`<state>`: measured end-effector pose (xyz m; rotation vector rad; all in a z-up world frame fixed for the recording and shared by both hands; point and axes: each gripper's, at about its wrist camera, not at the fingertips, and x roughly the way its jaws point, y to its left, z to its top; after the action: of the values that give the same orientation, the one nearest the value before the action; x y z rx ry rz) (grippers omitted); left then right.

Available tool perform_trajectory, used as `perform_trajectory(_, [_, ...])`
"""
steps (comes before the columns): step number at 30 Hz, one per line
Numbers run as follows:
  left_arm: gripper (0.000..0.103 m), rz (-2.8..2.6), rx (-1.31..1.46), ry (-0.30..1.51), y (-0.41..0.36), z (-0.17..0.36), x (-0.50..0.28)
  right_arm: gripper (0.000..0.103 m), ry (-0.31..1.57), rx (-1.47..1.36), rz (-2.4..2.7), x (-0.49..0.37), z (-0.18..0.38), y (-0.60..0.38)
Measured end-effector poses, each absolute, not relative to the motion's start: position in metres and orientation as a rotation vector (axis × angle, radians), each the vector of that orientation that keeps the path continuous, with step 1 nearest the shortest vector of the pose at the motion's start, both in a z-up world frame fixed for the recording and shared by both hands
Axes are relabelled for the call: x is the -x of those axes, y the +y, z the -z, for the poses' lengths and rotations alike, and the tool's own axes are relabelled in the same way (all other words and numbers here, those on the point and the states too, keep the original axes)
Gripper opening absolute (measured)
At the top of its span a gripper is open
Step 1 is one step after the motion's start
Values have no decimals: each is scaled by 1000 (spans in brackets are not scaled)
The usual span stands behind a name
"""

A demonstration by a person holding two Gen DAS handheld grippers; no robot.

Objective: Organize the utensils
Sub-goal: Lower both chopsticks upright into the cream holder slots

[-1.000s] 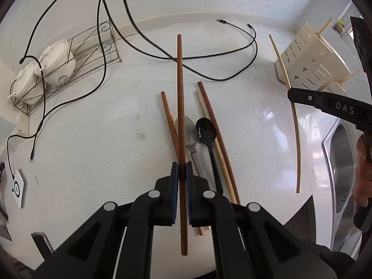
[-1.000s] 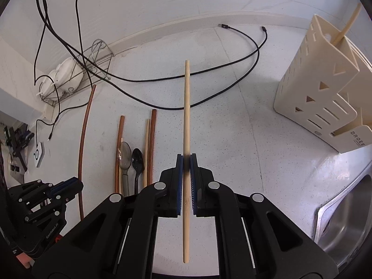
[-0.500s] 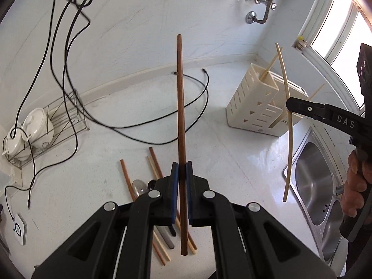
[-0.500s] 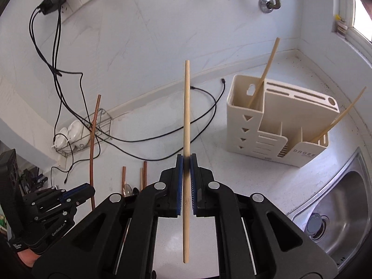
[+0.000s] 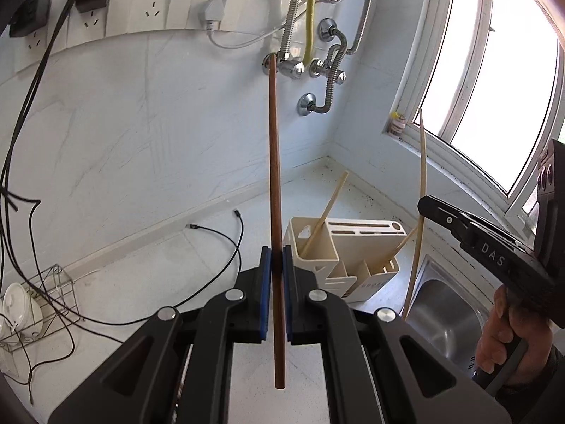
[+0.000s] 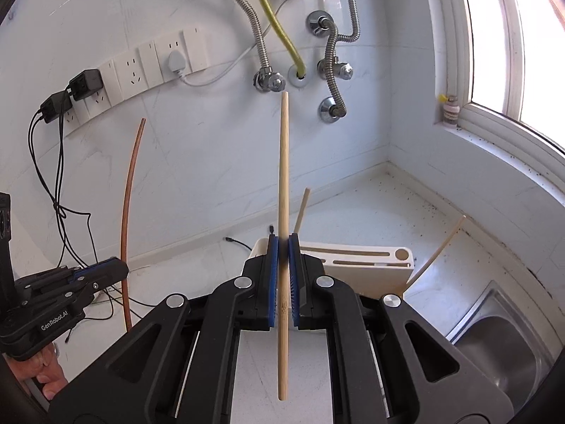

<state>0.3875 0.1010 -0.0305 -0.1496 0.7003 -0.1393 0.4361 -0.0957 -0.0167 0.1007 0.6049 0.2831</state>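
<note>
Moved: both grippers have tilted up since a second ago, from the desk's loose utensils to the wall and holder.
Left gripper: pinching one dark brown chopstick, upright.
Right gripper: pinching one pale bamboo chopstick, upright.
Holder: one, cream, on the desk beside the sink; two pale chopsticks lean in it.
Left view only: wire rack holding white pots.
Right view only: pale chopstick leaning out at the holder's right end.

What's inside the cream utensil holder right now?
Two pale chopsticks lean out of the utensil holder: one from the left compartment, another from the right end. Compartment bottoms are hidden by the walls and grippers.
</note>
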Motion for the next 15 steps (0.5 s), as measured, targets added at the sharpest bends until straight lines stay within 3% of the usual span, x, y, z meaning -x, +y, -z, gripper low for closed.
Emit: perform_trajectory(15, [6, 218, 140, 510, 59, 18, -446, 5, 438, -60, -262, -457, 12, -131])
